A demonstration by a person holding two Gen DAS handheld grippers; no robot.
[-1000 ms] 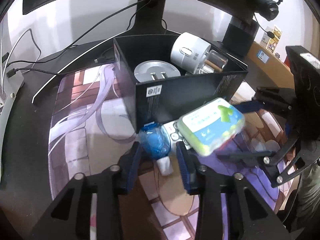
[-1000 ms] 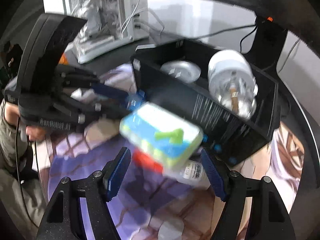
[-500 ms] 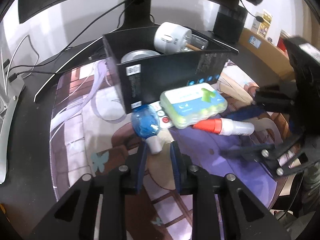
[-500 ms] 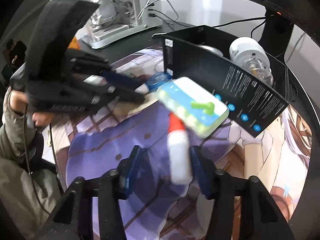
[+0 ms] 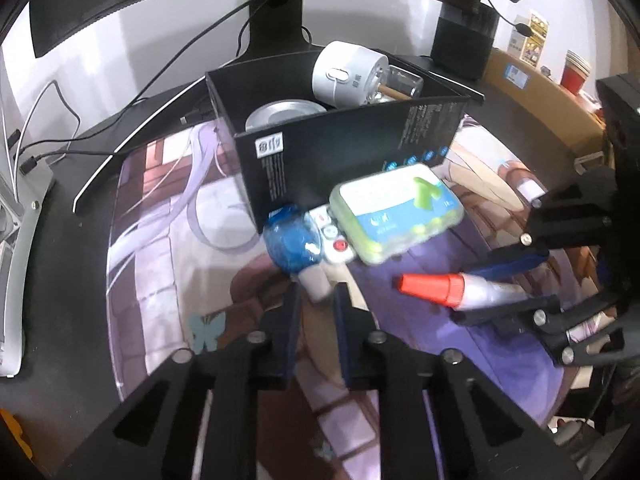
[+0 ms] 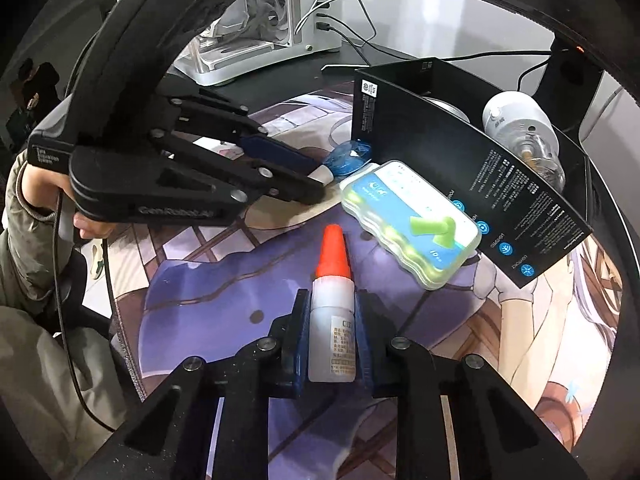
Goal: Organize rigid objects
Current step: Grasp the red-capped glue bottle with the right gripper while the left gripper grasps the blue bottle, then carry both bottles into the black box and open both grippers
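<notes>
Now that its jaws have just closed, right gripper (image 6: 331, 336) clamps glue bottle (image 6: 332, 320) lying on the desk mat (image 6: 208, 280): ready to lift. Left gripper (image 5: 315, 300) pinches blue-bulbed item's white stem (image 5: 316, 282). Ahead: green case (image 6: 412, 224) leans on black box (image 6: 472, 168), partly blocking the way.

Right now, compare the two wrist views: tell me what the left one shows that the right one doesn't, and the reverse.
Only the left wrist view: the white remote wedged under the case, and the silver disc in the box.

Only the right wrist view: the white PC tower and the person's hand.

Both: the black box, the green-and-blue case, the red-capped bottle in the right gripper, and the blue-and-white item in the left gripper.
</notes>
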